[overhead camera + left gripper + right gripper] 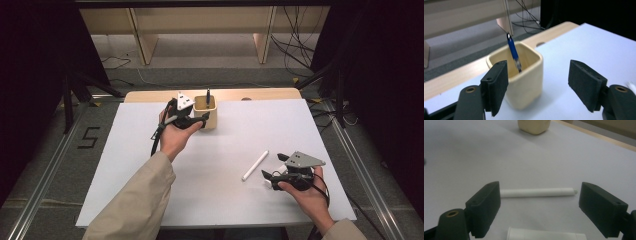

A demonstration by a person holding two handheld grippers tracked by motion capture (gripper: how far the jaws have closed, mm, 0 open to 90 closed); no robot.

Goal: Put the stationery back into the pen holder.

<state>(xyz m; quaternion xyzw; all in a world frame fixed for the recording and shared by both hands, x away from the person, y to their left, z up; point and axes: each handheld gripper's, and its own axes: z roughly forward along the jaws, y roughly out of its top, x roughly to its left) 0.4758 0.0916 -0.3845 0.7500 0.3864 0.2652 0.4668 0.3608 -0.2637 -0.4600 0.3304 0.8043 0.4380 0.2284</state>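
Note:
A cream square cup [211, 118] stands at the far middle of the white sheet, with a blue pen [208, 96] leaning upright inside it. My left gripper [197, 121] hovers just before the cup's near left side, open. In the left gripper view the cup [524, 85] and the blue pen [512, 51] lie ahead of the spread jaws, nothing between the pads. A white pen [255, 165] lies flat at the near right. My right gripper [272, 166] is open right next to it. In the right gripper view the white pen [536, 192] lies crosswise just beyond the jaws.
A second white cylinder [544, 236] lies under the right gripper at the bottom edge of its view. The white sheet [150, 165] covers a wooden table [150, 95]. Black stand legs [67, 100] and loose cables [295, 50] are on the floor beyond.

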